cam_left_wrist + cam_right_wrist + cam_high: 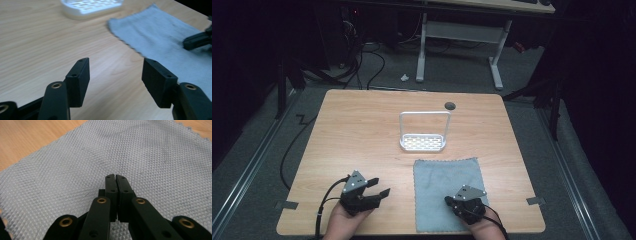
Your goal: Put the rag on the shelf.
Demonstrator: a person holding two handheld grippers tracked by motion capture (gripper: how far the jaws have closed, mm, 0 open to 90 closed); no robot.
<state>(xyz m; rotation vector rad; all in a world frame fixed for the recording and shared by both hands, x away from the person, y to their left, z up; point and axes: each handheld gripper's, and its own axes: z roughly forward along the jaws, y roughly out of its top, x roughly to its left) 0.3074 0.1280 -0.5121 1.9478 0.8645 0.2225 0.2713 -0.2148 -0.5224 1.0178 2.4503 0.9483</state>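
A: Layout on the counter (362, 130)?

B: Pale wood top. Grey cloth (447, 192) lies flat at the near right, its near edge at the counter's front edge. Just beyond its far edge stands a white perforated tray (423, 143) with a tall wire hoop handle, upright. Dark round grommet (450, 105) near the far edge.

A: Left gripper (379, 187)?

B: On bare wood to the left of the cloth, held in the person's left hand (343, 220). Jaws spread wide, nothing between them; its own view shows wood grain in the gap, and the cloth's frayed edge beyond.

A: Right gripper (115, 178)?

B: Over the near right part of the cloth. Jaws pressed together, pads meeting, nothing between them. Whether the tips touch the fabric, cannot tell.

A: Writing, brands, labels?

B: None legible. Cloth shows a fine diamond weave.
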